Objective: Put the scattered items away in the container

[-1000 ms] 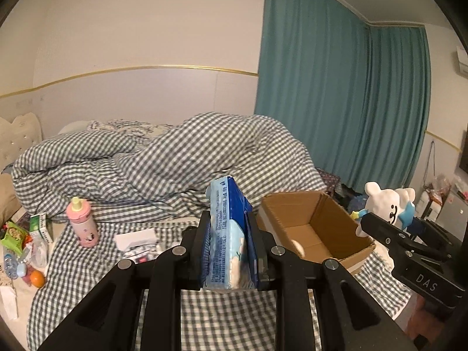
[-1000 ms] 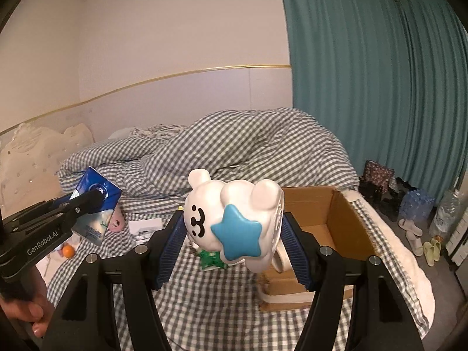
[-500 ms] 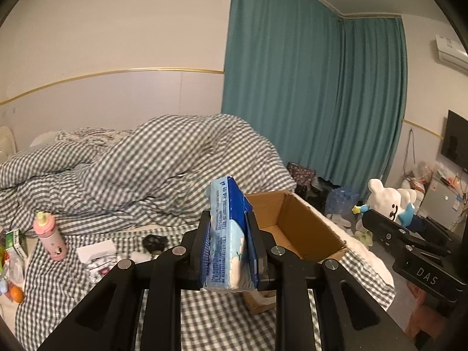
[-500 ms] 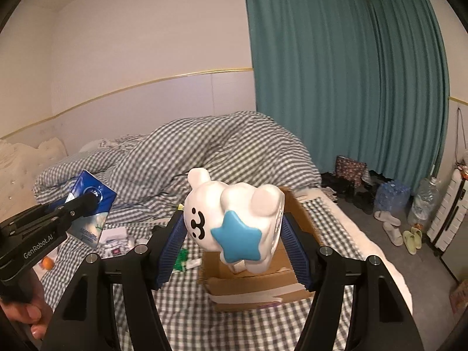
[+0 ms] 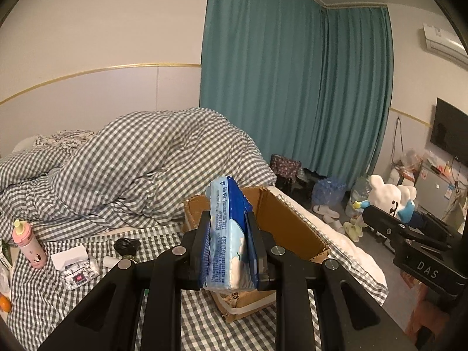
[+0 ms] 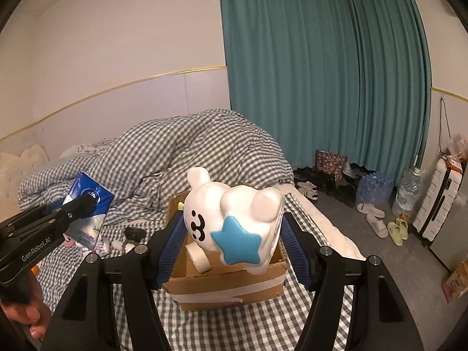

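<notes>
**A:** Nearest the lens, the left hand-held gripper (image 5: 229,248) is clamped on a blue-and-white tissue pack (image 5: 228,234), held upright on its narrow edge in the air just short of the cardboard box (image 5: 292,222). How does it look to handle?

**B:** Light and soft, by the look of it. The plastic wrap puckers where the pads press in, so it probably gives under pressure and could slide if the grip slackens. The hold sits low on the pack, across its thin sides, and that seems the sensible place; the tall top stands free above the jaws.

**A:** And the other hand?

**B:** The right hand-held gripper (image 6: 231,234) is closed wide around a white bear figure (image 6: 234,216) with a blue star on it, tipped on its side over the near wall of the box. It looks glossy, rounded and hard, so likely slippery and perhaps breakable if dropped from height. The ribbed blue pads bear on its two flanks, the broadest spot. I'd judge it wants lowering well inside before release.

**A:** What is behind them?

**B:** The box stands open on the checked bed sheet (image 5: 46,292), with a roll of white tape (image 6: 199,256) already in it. To the left on the bed lie a pink bottle (image 5: 27,244), a white packet (image 5: 74,264) and a small dark object (image 5: 127,245), not yet tidied. Farther back, the heaped checked duvet (image 5: 152,158), then the teal curtain (image 5: 292,87).
</notes>
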